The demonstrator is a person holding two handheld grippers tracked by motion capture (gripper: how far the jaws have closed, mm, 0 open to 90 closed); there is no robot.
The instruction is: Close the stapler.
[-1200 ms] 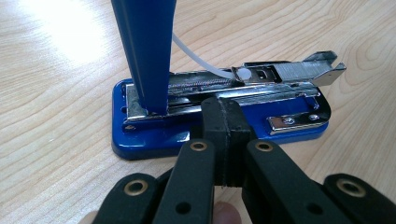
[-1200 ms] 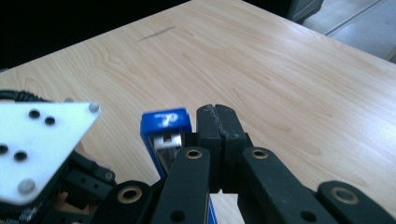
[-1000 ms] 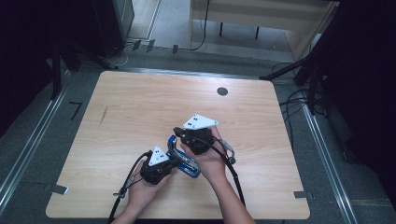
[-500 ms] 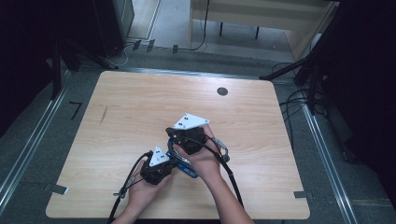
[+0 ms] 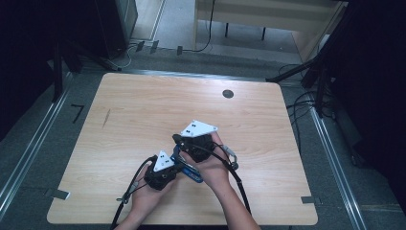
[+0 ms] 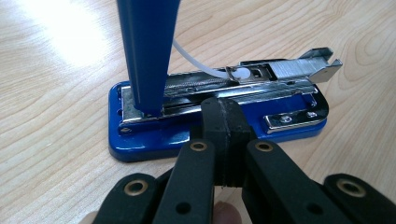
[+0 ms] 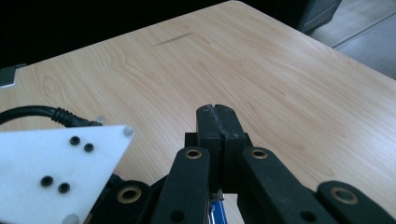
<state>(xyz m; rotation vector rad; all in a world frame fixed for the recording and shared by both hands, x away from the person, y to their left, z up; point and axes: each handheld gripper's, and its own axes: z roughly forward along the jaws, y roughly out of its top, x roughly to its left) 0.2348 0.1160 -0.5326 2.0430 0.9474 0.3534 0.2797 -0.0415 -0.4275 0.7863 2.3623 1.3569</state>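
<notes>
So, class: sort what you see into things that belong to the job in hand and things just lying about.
Job in hand:
- blue stapler, opened up
- left gripper
- right gripper

Lying about:
- round dark disc in the table
- cables on the floor

- Single mark resembling the digit "7" [image 5: 76, 113], black, on the grey floor well off to the far left of the left gripper [image 5: 173, 160], beyond the worktop [image 5: 143, 105] edge.
- Nothing else legible.

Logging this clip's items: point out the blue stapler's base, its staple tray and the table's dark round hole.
stapler base [image 6: 140, 144], left gripper view, blue front edge.
staple tray [image 6: 299, 70], left gripper view, the staple strip.
round hole [image 5: 228, 94], high view, its centre.
</notes>
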